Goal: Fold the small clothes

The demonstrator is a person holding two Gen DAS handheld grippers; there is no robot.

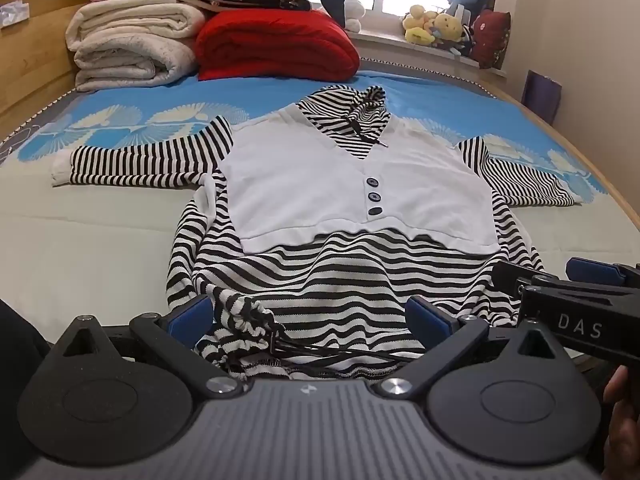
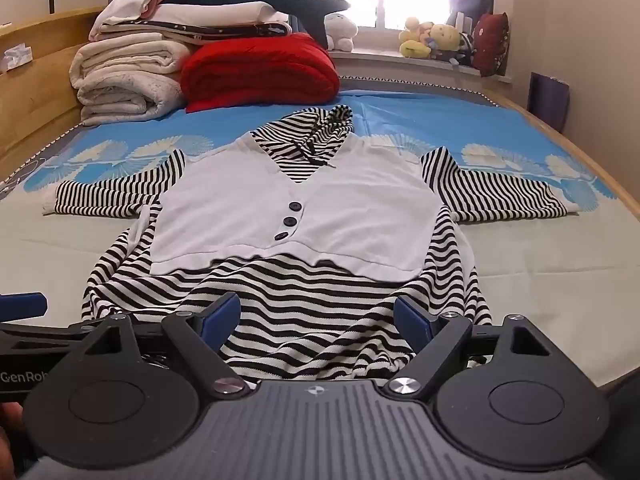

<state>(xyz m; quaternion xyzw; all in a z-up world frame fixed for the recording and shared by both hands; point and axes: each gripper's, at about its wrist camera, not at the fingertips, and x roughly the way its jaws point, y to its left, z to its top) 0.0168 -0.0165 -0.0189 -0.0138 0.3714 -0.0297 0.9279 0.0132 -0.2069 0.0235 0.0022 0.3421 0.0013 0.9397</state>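
A small black-and-white striped hooded top with a white vest front and three dark buttons (image 1: 344, 188) lies face up on the bed, sleeves spread left and right; it also shows in the right wrist view (image 2: 296, 208). My left gripper (image 1: 310, 316) is open, its blue pads either side of the bunched lower hem and drawstring. My right gripper (image 2: 318, 318) is open over the hem's right part. The right gripper shows at the right edge of the left wrist view (image 1: 560, 276). Neither holds cloth.
A blue patterned bedsheet (image 1: 160, 96) covers the bed. Folded white blankets (image 1: 132, 44) and a red quilt (image 1: 276, 44) are stacked at the far left. Stuffed toys (image 1: 432, 24) sit on the windowsill. A wooden bed frame (image 1: 600, 152) runs along the right.
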